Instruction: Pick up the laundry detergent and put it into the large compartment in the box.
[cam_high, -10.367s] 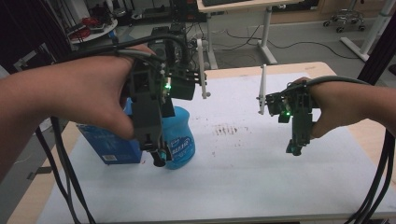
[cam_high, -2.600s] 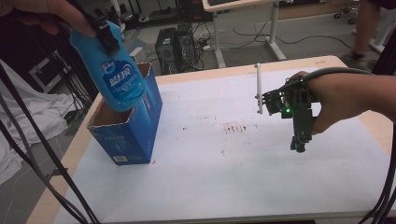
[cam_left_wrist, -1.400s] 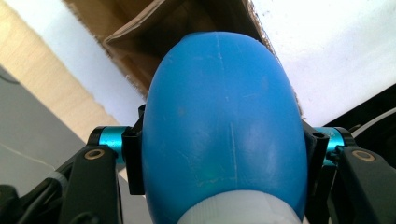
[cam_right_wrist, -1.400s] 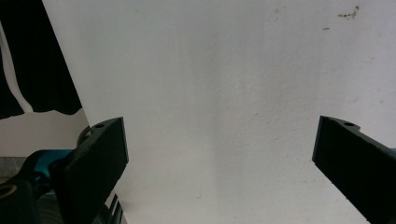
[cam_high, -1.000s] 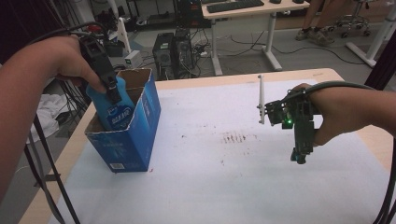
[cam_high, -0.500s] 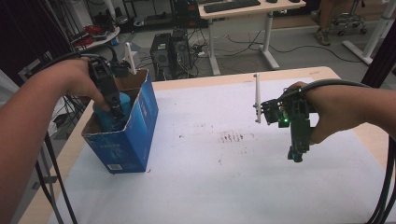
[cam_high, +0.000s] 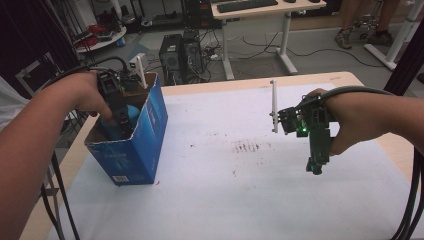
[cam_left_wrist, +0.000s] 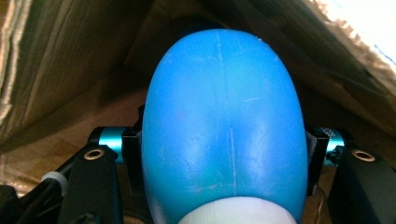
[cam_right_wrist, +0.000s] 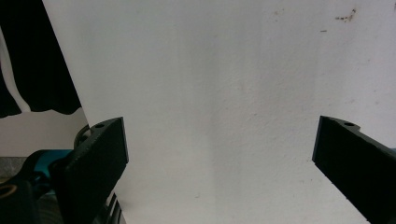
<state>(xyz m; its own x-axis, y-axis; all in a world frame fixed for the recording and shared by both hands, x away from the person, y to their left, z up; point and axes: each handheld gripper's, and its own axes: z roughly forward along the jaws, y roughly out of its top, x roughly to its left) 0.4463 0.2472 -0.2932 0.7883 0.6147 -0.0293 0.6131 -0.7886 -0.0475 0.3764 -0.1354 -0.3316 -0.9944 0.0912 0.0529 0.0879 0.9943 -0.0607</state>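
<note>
Blue bottle (cam_left_wrist: 222, 126) sits inside the open cardboard box (cam_high: 145, 145), which stands at the left of the high view on the white table cover (cam_high: 240, 190). From above, little of the bottle (cam_high: 131, 114) shows: a patch of blue below the left hand (cam_high: 87, 95), with the left gripper (cam_high: 116, 107) reaching down into the box mouth. That view does not reveal how the jaws meet the bottle.

The left gripper view does. There the rounded blue body takes up the centre of the frame, its white cap end at the bottom edge, and the two black jaws press against its sides at lower left and lower right, pinching it. Brown cardboard walls slope in from the upper left and upper right of that frame, placing the bottle well down in the box; whether it rests on the bottom cannot be told.

At the right of the high view, the right gripper (cam_high: 316, 167) hangs point-down from the right hand (cam_high: 350, 120) above the cover, well apart from the box. How its jaws stand is unclear from above. In the right gripper view the jaws are spread wide at the lower left and lower right corners, with bare, faintly stained white cover between them.
</note>
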